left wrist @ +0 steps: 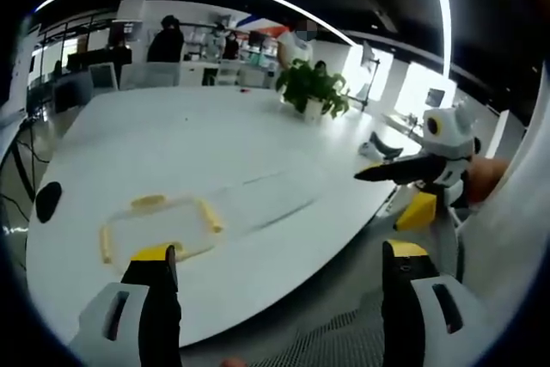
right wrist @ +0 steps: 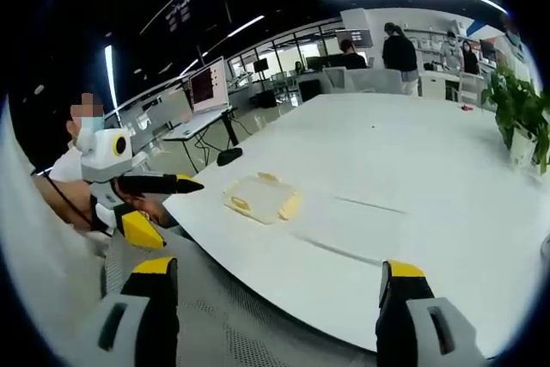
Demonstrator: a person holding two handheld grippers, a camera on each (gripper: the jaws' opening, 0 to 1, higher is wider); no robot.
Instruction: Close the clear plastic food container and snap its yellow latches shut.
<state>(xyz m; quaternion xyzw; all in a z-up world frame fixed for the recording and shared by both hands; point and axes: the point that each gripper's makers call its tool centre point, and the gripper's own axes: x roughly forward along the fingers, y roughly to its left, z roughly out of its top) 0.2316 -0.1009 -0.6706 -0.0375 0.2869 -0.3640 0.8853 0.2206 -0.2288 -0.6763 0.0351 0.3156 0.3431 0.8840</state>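
Clear plastic food container with yellow latches lay open near the edge of the large white counter, lid flat beside it, presumably awaiting closing. Left gripper and right gripper both hovered off the counter edge, jaws spread wide, holding nothing

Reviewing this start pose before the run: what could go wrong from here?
1. The container is clear on a white table; its base and lid edges are hard to see, so a jaw may miss the lid.
2. It sits near the table edge; a push could slide it off.
3. Both grippers, left and right, hang open off the table, so the approach crosses that edge and could clip it.
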